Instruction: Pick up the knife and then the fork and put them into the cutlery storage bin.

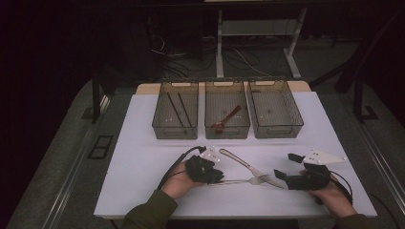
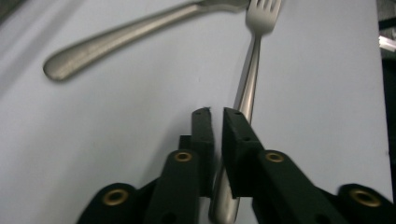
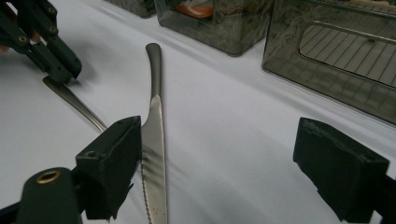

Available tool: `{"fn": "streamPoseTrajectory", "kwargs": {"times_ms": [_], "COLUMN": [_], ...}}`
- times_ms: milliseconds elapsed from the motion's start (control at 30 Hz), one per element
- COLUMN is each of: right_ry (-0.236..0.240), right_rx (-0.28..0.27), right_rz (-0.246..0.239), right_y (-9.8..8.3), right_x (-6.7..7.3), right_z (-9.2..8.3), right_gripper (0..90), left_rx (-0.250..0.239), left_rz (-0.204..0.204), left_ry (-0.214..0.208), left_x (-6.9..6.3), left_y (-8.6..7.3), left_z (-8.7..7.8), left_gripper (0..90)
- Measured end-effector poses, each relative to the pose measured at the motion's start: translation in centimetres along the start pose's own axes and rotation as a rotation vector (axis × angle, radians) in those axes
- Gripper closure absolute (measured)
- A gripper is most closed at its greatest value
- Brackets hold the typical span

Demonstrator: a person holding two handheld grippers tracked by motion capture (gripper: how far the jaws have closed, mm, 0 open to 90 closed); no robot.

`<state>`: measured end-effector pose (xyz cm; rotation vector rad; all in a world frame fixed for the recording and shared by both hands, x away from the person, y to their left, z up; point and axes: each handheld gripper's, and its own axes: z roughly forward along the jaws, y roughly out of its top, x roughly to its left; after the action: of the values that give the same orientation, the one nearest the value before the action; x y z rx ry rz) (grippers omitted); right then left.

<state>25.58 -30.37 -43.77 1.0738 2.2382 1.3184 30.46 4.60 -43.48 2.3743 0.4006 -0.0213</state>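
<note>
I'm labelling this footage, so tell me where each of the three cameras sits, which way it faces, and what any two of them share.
High view: above the person's side of the table, facing forward and down on three bins; both forearms, left gripper and right gripper show.
Left gripper view: on the left gripper, looking along its nearly closed jaws at the fork.
Right gripper view: on the right gripper, looking between wide jaws along the knife.
Shared: all three show fork and knife.
</note>
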Motion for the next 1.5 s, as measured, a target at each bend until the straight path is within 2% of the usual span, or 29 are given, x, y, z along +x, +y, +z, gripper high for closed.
{"fn": "streamPoseTrajectory", "kwargs": {"times_ms": [100, 167, 233, 300, 533, 667, 733, 767, 800, 1200, 1433, 1500], "right_ry": [0.000, 0.001, 0.001, 0.001, 0.001, 0.001, 0.000, 0.001, 0.001, 0.001, 0.005, -0.006], "right_rx": [-0.004, -0.003, -0.002, -0.002, -0.001, -0.005, -0.003, -0.001, -0.002, -0.005, -0.005, -0.010], "right_rz": [0.002, 0.003, 0.002, 0.001, 0.001, 0.001, 0.004, 0.008, 0.008, 0.000, 0.015, 0.021], "right_y": [0.0, 0.0, 0.0, 0.0, 0.0, 0.0, 0.0, 0.0, 0.0, 0.0, 0.0, 0.0], "right_x": [0.0, -0.1, -0.1, 0.0, -0.1, -0.1, -0.1, -0.1, -0.1, 0.0, -0.2, -0.3], "right_z": [0.0, 0.0, 0.1, 0.1, 0.1, 0.0, 0.0, 0.0, -0.1, 0.0, -0.1, -0.1], "right_gripper": [15.0, 15.0, 15.0, 15.0, 15.0, 15.0, 15.0, 15.0, 15.0, 15.0, 15.0, 15.1], "left_rx": [-0.038, -0.058, -0.057, -0.040, -0.013, 0.013, 0.013, 0.025, 0.028, 0.057, 0.057, 0.040], "left_rz": [0.013, 0.030, 0.046, 0.078, 0.121, 0.141, 0.133, 0.147, 0.160, 0.216, 0.200, 0.183], "left_ry": [-0.010, -0.024, -0.044, -0.055, -0.072, -0.070, -0.066, -0.061, -0.057, -0.025, -0.027, -0.019], "left_x": [-0.5, -0.8, -1.0, -1.2, -1.6, -1.8, -1.9, -1.9, -1.8, -2.7, -2.6, -2.7], "left_y": [0.8, 1.4, 1.9, 2.6, 3.8, 3.8, 3.8, 3.7, 3.7, 4.1, 4.1, 4.0], "left_z": [0.3, 0.6, 1.0, 1.7, 3.5, 4.4, 4.6, 4.8, 4.8, 4.9, 4.8, 4.7], "left_gripper": [70.7, 69.1, 68.3, 68.3, 72.1, 74.8, 76.6, 77.2, 77.8, 84.5, 85.3, 85.3]}}
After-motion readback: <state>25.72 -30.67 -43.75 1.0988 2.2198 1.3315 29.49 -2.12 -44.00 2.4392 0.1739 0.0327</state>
